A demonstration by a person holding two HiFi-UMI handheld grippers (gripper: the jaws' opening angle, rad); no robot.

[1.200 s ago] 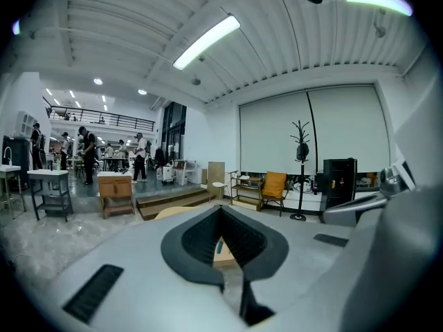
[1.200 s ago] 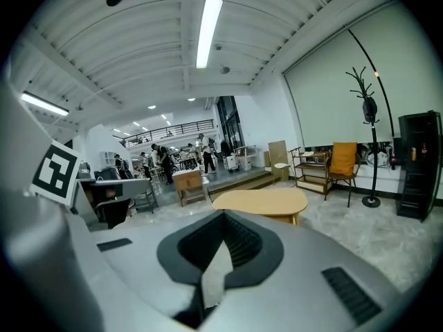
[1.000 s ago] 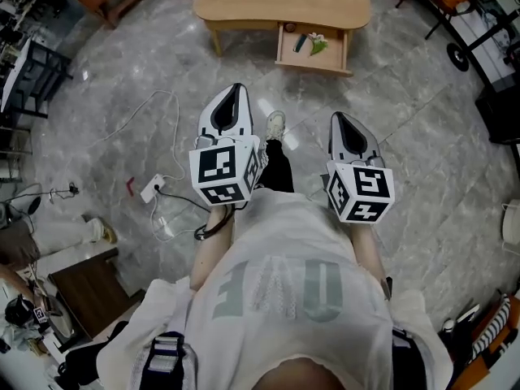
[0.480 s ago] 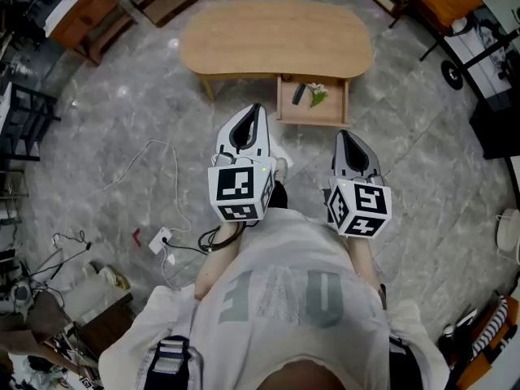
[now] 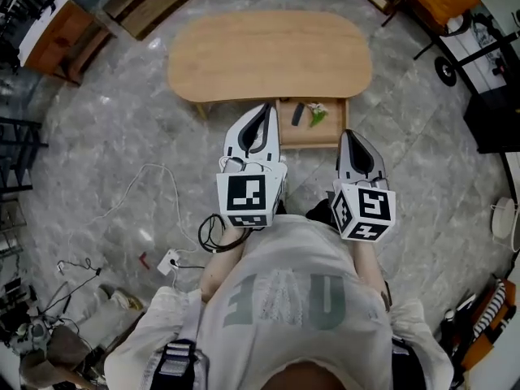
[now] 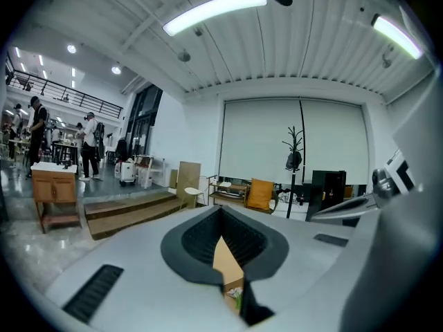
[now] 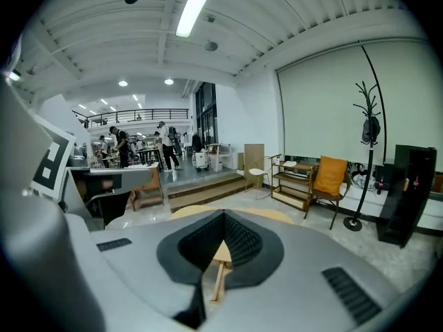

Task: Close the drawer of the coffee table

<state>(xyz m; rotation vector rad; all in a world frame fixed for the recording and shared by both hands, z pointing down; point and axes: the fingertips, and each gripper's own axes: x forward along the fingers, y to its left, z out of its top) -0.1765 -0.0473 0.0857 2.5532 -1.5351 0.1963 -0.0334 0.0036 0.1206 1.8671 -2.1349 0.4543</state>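
The oval wooden coffee table point(image 5: 268, 51) fills the upper centre of the head view. Its drawer point(image 5: 313, 142) stands pulled out from the near edge, just right of centre, so the closing is not yet done. A hard or off-centre shove could, I judge, skew the drawer on its runners, or slide the whole table across the smooth stone floor point(image 5: 122, 136) instead of shutting it. The left gripper point(image 5: 265, 109), jaws together and empty, overlaps the drawer's left edge in the frame. The right gripper point(image 5: 348, 135), likewise closed on nothing, sits at its lower right corner. Such narrow tips may slip off the front panel. Inside the drawer lie a dark remote-like object point(image 5: 298, 114) and, just to its right, a small sprig of white flowers point(image 5: 318, 114) with green leaves. A slam could throw both against the back.
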